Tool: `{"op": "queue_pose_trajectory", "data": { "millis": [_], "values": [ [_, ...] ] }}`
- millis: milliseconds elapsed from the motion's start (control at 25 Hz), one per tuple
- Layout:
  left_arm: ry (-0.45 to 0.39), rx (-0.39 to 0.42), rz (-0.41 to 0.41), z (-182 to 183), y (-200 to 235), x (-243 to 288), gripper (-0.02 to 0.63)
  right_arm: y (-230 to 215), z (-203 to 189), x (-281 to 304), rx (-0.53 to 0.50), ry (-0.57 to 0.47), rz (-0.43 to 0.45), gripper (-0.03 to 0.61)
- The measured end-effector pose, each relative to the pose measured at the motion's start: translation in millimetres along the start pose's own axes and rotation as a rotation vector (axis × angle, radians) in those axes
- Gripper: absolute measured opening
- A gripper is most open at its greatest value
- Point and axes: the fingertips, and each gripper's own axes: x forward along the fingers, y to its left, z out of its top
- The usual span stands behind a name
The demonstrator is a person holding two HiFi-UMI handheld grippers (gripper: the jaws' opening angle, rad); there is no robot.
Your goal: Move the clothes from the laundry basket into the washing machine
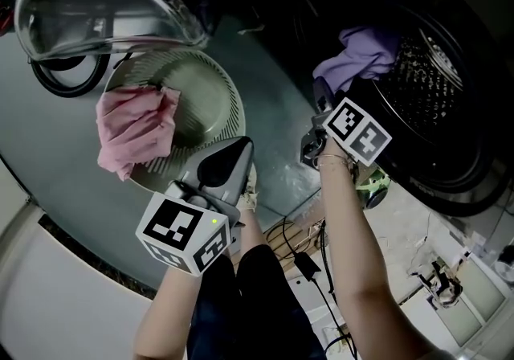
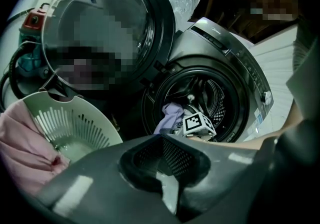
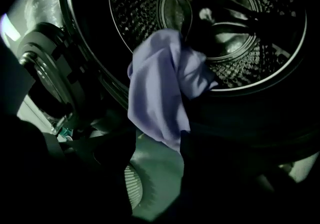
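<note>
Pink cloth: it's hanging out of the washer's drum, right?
No. The pink cloth is draped over the rim of the basket, not hanging out of the drum. The head view shows this. The cloth that hangs out of the drum is the purple one.

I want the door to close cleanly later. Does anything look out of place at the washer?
Yes: the purple garment hangs over the front lip of the washing machine, part inside, part dangling outside. The door might trap it.
</note>
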Motion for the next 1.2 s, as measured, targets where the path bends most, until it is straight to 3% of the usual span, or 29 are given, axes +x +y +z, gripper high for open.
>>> {"op": "queue_pose_trajectory", "data": {
  "millis": [40,120,160,200,280,400,480,720,880,920,1000,1040,1200],
  "values": [
    [0.002,-0.001,-0.001,1,-1,1,0.000,-4,-5,5,0.015,0.024,-0.022,0.290],
    [0.005,-0.005,-0.007,-3,-2,4,0.000,-11,-8,13,0.048,0.046,-0.058,0.173],
    [0.009,-0.007,-0.011,-6,-3,5,0.000,-14,-7,16,0.063,0.049,-0.066,0.156],
    [0.011,-0.010,-0.012,-8,-3,5,0.000,-16,-5,18,0.070,0.051,-0.065,0.149],
    [0.011,-0.016,-0.012,-10,-3,4,0.000,-10,8,17,0.060,0.037,-0.026,0.034],
    [0.015,-0.022,-0.018,-13,-8,0,0.000,17,50,-1,0.002,-0.089,0.116,0.034],
    [0.027,-0.024,-0.022,-16,-11,-2,0.000,22,81,-10,-0.033,-0.182,0.140,0.034],
    [0.035,-0.045,-0.029,-31,-14,-7,0.000,-22,150,-11,-0.039,-0.416,-0.046,0.034],
    [0.042,-0.037,-0.030,-32,-11,-8,0.000,-51,184,-23,0.023,-0.546,-0.139,0.027],
    [0.043,-0.035,-0.028,-32,-9,-9,0.000,-54,185,-22,0.031,-0.542,-0.142,0.086],
    [0.043,-0.031,-0.021,-30,-5,-9,0.000,-57,175,-10,0.043,-0.479,-0.135,0.322],
    [0.042,-0.029,-0.015,-28,-4,-10,0.000,-57,167,-5,0.050,-0.443,-0.132,0.363],
    [0.034,-0.004,0.023,-22,4,-13,0.000,-54,141,-11,0.076,-0.404,-0.119,0.390]
  ]
}}
